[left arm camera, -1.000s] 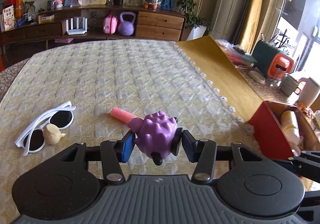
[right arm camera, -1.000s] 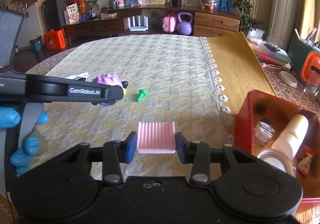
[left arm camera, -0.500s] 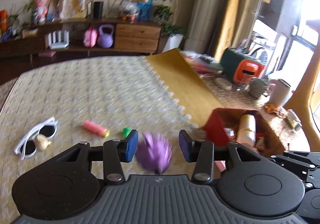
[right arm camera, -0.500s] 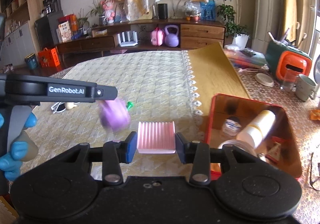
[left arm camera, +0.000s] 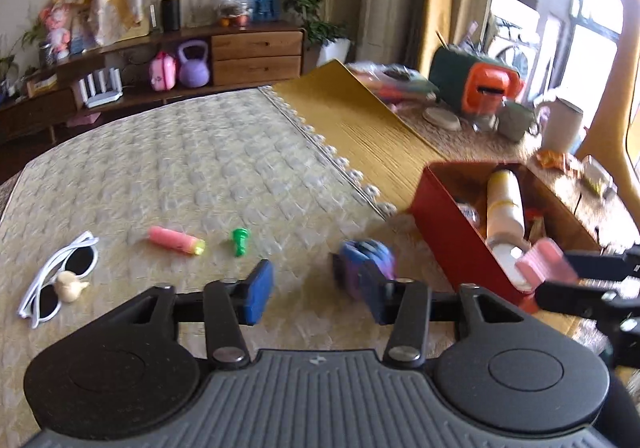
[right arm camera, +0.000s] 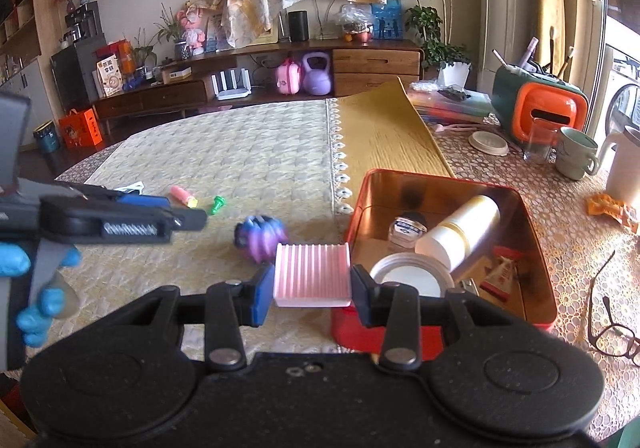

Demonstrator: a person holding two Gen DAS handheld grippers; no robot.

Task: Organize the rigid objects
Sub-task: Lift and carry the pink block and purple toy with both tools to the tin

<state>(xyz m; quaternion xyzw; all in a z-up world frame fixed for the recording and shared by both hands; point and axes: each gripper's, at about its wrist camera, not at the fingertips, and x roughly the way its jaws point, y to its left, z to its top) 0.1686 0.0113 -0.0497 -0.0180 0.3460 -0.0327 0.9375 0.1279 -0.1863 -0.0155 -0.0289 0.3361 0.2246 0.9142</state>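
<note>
My left gripper (left arm camera: 316, 294) is open and empty. The purple spiky ball (left arm camera: 366, 264) is blurred, just beyond my left gripper's right finger, loose over the cloth; it also shows in the right wrist view (right arm camera: 262, 236) to the left of the red tin. My right gripper (right arm camera: 312, 298) is shut on a pink ridged block (right arm camera: 312, 274), held at the near left corner of the red tin box (right arm camera: 536, 232). The tin holds a cream bottle (right arm camera: 460, 234), a round lid and small items.
On the quilted cloth lie a pink highlighter (left arm camera: 176, 241), a green peg (left arm camera: 240, 241), white sunglasses (left arm camera: 60, 272) and a small beige figure (left arm camera: 70, 286). A yellow mat (right arm camera: 384, 132), mugs (right arm camera: 576, 154), an orange-green box (right arm camera: 540, 108) and glasses (right arm camera: 612, 328) are to the right.
My left gripper swung right toward the tin, opened and let go of the purple ball, which now moves free. My right gripper carried the pink block right to the tin's corner.
</note>
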